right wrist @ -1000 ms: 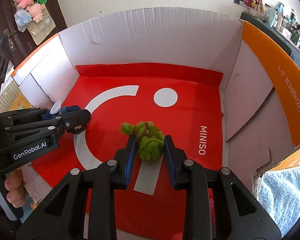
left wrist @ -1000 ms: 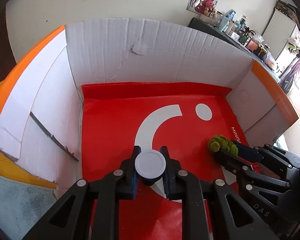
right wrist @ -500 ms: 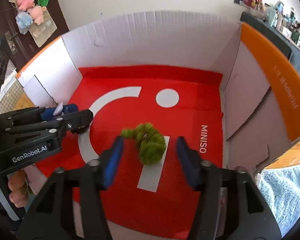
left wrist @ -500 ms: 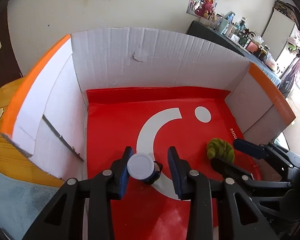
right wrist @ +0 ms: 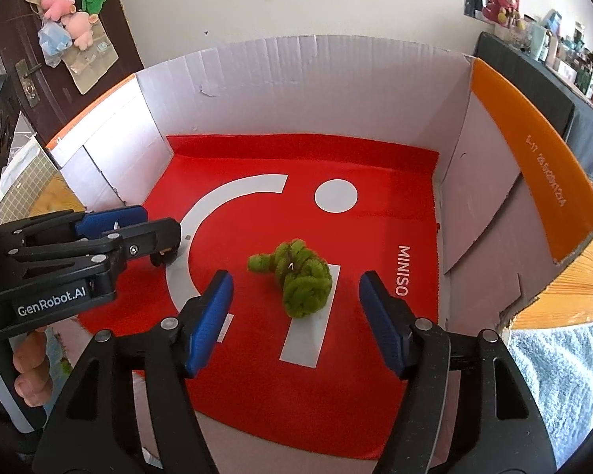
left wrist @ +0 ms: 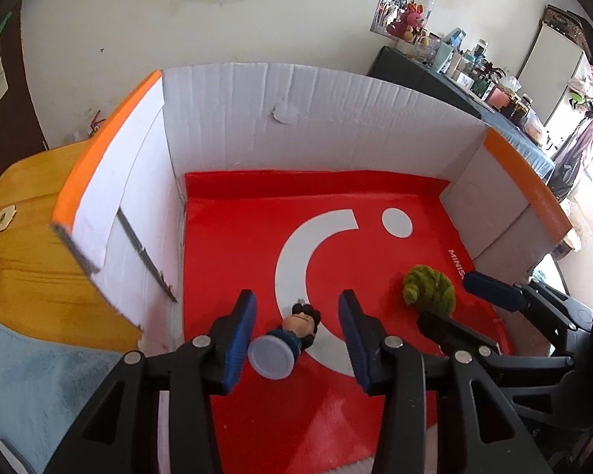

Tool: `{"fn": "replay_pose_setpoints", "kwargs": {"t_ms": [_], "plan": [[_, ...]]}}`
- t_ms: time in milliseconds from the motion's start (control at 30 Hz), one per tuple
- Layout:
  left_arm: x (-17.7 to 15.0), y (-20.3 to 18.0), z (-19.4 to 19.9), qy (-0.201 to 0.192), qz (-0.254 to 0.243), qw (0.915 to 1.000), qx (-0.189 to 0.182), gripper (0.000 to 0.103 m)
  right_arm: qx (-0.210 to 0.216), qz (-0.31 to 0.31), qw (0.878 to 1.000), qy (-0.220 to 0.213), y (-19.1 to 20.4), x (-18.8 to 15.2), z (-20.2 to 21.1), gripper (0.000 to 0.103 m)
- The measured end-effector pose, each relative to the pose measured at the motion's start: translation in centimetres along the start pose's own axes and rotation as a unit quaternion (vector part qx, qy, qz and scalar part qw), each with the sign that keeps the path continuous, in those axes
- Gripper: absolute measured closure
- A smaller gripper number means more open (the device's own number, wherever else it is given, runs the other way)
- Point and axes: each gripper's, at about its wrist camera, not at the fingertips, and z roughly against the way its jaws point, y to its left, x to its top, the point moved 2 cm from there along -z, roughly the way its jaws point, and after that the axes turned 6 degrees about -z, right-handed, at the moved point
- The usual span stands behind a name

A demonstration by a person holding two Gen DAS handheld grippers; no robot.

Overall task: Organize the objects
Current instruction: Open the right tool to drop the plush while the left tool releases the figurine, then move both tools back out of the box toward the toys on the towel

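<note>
Now that both of my tongs have let go, the two things I was carrying lie loose on the red bag [left wrist: 233, 260] that lines the bottom of the cardboard box [left wrist: 336, 118]. A second ago my left tongs [left wrist: 294, 335] were pinched tight on the little figurine [left wrist: 292, 339], and my right tongs [right wrist: 294, 320] were clamped on the green fuzzy toy [right wrist: 302, 280]; since then the blue pads have drawn back from both. The left tongs are opening, at a middling gap, and the figurine lies on its side between them, round pale base toward me and dark-haired head pointing away, with neither pad pressing on it. The right tongs are opening too and stand wider, with the green toy resting apart from both pads, partly on the white stripe printed on the bag. I judge that this drop-off is done: both things are inside the box and need no further holding, so my next job would be to lift clear without knocking them and look for whatever is left outside. Counting what is in the box: one figurine, one green fuzzy toy, one red bag under them, nothing else that I can see. Two tongs are in play, each showing in the other's view. The box sits on a wooden tabletop [left wrist: 23, 260], with a pale blue towel [left wrist: 59, 387] beside it.
</note>
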Motion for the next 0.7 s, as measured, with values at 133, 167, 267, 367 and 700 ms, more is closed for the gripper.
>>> {"fn": "replay_pose_setpoints", "kwargs": {"t_ms": [133,167,267,367,700], "plan": [[-0.8,-0.2,0.7,0.001,0.000,1.0000,-0.006,0.057,0.002,0.001,1.000,-0.004,0.2,-0.3,0.5,0.037],[-1.0,-0.2,0.9,0.001,0.000,1.0000,-0.007,0.054,0.002,0.002,1.000,-0.005,0.2,-0.4,0.6,0.036],[-1.5,-0.2,1.5,-0.003,0.002,1.0000,-0.004,0.049,0.002,0.003,1.000,-0.007,0.3,-0.6,0.9,0.036],[-2.0,-0.2,1.8,-0.003,0.006,1.0000,-0.003,0.049,0.002,0.007,1.000,-0.008,0.5,-0.7,1.1,0.035],[-2.6,-0.6,3.1,-0.014,0.006,0.9999,0.002,0.048,0.007,0.014,1.000,-0.021,1.2,-1.3,2.6,0.035]]}}
